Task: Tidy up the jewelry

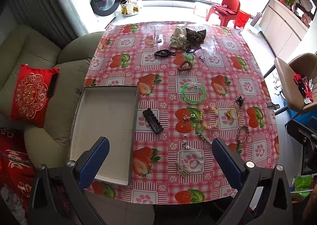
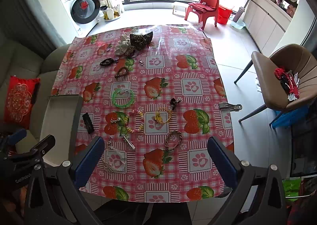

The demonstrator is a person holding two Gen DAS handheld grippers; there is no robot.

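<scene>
Jewelry lies scattered on the strawberry tablecloth [image 1: 218,50]: a green bangle [image 1: 193,92] [image 2: 122,98], a pastel bead bracelet [image 1: 211,118] [image 2: 136,122], a yellow flower ring band [image 1: 233,111] [image 2: 163,116], a braided bracelet [image 1: 242,132] [image 2: 174,138], a black hair clip [image 1: 153,120] [image 2: 88,120] and a clear keychain [image 1: 191,158] [image 2: 114,158]. An empty grey box lid [image 1: 107,132] [image 2: 59,118] sits at the table's left edge. My left gripper [image 1: 160,162] hangs open above the near edge, nothing between its fingers. My right gripper [image 2: 155,160] is open too, empty.
Scrunchies [image 1: 187,35] and coil hair ties [image 1: 164,53] lie at the far side. A green sofa with a red cushion [image 1: 32,94] is at the left; a tan chair [image 2: 287,78] at the right. Metal clips [image 2: 229,106] pin the cloth's edge.
</scene>
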